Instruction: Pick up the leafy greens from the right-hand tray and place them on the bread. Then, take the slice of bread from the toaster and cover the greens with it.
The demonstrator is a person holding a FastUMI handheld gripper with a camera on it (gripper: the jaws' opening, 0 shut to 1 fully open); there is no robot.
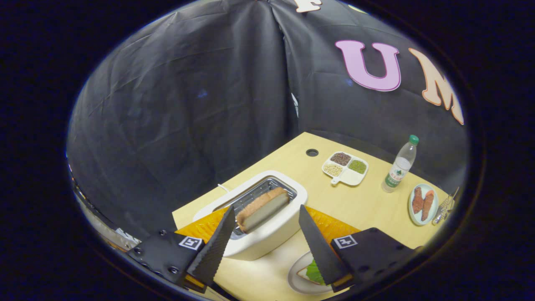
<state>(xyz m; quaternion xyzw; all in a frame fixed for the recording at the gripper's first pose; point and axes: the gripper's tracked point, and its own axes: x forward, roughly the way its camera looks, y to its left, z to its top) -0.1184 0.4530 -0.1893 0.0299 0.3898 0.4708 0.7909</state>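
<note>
Two fingers of the gripper stand wide apart, w/ the bread slice between the tips; left tip looks to touch its end, right tip clear, so no clamp. Slice is tan-crusted, pale-faced, tilted, sticking up out of the white toaster. Greens lie on bread on a plate by the right finger. Bottle label green/white, text too small to read.

White toaster on orange mat, green-capped bottle.
</note>
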